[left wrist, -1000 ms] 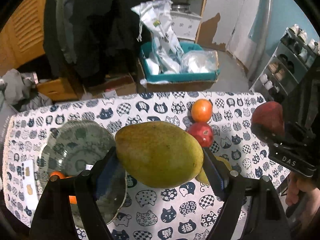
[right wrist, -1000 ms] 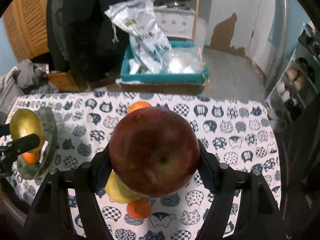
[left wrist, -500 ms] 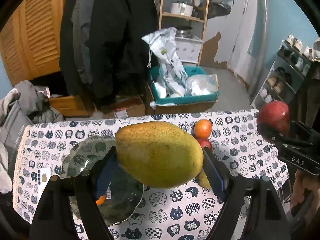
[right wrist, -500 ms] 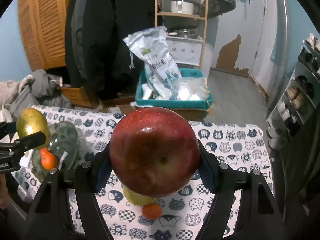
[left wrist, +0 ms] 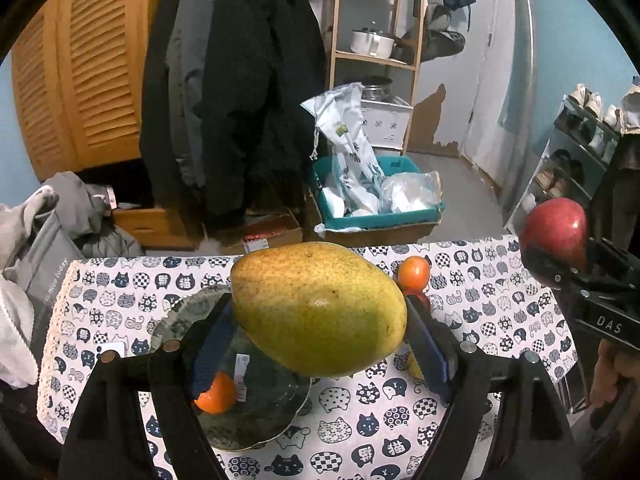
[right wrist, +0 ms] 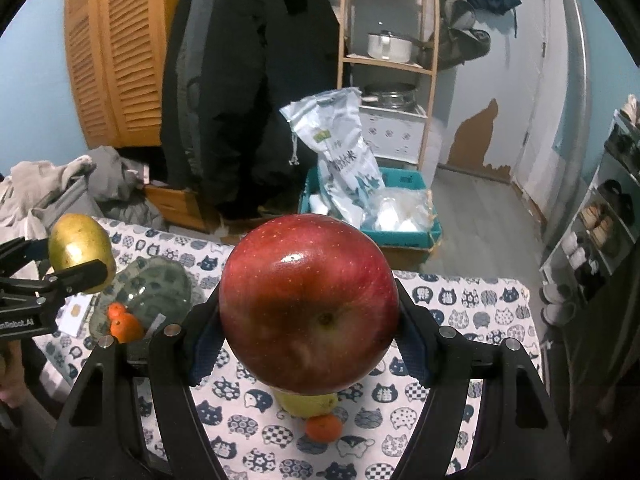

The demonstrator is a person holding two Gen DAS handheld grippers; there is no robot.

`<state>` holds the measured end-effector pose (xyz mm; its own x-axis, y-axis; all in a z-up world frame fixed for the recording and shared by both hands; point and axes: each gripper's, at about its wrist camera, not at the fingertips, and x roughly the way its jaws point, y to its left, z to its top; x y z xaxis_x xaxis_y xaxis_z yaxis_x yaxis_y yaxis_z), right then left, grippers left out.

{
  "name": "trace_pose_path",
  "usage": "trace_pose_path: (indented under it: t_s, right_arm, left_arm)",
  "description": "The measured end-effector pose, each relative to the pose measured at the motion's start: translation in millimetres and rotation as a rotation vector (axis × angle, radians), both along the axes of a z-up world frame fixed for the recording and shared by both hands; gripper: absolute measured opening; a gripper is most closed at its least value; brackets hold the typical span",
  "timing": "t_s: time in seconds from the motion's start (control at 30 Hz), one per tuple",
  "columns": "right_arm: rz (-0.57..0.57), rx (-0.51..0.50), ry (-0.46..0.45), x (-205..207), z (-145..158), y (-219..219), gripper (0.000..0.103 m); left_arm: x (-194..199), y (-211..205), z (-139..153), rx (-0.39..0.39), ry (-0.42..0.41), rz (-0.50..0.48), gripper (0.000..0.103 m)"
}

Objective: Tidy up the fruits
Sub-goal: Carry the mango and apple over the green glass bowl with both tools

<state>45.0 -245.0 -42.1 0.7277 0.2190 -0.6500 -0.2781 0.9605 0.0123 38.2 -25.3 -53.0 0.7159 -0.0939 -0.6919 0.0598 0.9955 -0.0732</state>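
Observation:
My left gripper (left wrist: 318, 336) is shut on a yellow-green mango (left wrist: 318, 308) and holds it high above the green plate (left wrist: 264, 412), which holds a small orange (left wrist: 216, 394). My right gripper (right wrist: 308, 340) is shut on a red apple (right wrist: 310, 304), high over the table. The apple also shows in the left wrist view (left wrist: 554, 232), the mango in the right wrist view (right wrist: 80, 254). An orange fruit (left wrist: 414, 273) and a red fruit (left wrist: 420, 298) lie on the cat-print tablecloth (left wrist: 360, 420). A yellow fruit (right wrist: 308, 404) and a small orange (right wrist: 324, 428) lie below the apple.
Beyond the table's far edge stand a teal box (left wrist: 376, 216) with plastic bags, hanging dark coats (left wrist: 240, 100), a wooden shelf (left wrist: 380, 56) and a shoe rack (left wrist: 576, 160). Grey clothes (left wrist: 60, 220) pile at the left. A white card (left wrist: 112, 348) lies beside the plate.
Both grippers have risen and pulled back from the table with their fruit; the table looks smaller and lower in both views. Both stay shut on their fruit.

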Motion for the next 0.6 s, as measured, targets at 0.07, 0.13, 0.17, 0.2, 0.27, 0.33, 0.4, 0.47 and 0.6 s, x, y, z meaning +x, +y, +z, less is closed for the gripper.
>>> trace_pose_path:
  t_s: [0.07, 0.13, 0.17, 0.2, 0.27, 0.33, 0.4, 0.47, 0.6]
  right_arm:
    - [0.011, 0.001, -0.003, -0.1, 1.4, 5.2, 0.074]
    - [0.022, -0.001, -0.004, -0.6, 0.7, 10.2, 0.074]
    - [0.028, -0.001, -0.002, -0.1, 0.3, 14.0, 0.074]
    - [0.034, 0.0, 0.0, 0.4, 0.0, 16.7, 0.074]
    - [0.045, 0.001, 0.004, 1.9, -0.9, 23.1, 0.074]
    - [0.055, 0.007, 0.009, 3.2, -1.5, 29.7, 0.074]
    - [0.067, 0.012, 0.013, 5.4, -1.8, 37.2, 0.074]
    - [0.078, 0.012, 0.014, 7.5, -2.1, 44.8, 0.074]
    - [0.097, 0.014, 0.018, 12.7, -2.8, 61.5, 0.074]
  left_arm:
    - [-1.4, 4.1, 1.4, 0.0, -0.006, 0.009, 0.083]
    - [-2.3, 7.7, 2.6, 0.001, -0.01, 0.017, 0.083]
    - [-2.6, 9.7, 2.6, 0.0, -0.011, 0.021, 0.083]
    - [-2.9, 12.3, 2.7, 0.001, -0.012, 0.025, 0.083]
    - [-3.2, 17.3, 2.1, 0.005, -0.012, 0.035, 0.083]
    - [-3.2, 23.1, 0.8, 0.01, -0.012, 0.048, 0.083]
    - [-3.1, 29.7, -1.0, 0.007, -0.007, 0.059, 0.083]
    - [-2.9, 36.3, -3.3, 0.007, -0.002, 0.071, 0.083]
    - [-1.5, 51.3, -8.2, 0.006, 0.01, 0.097, 0.083]
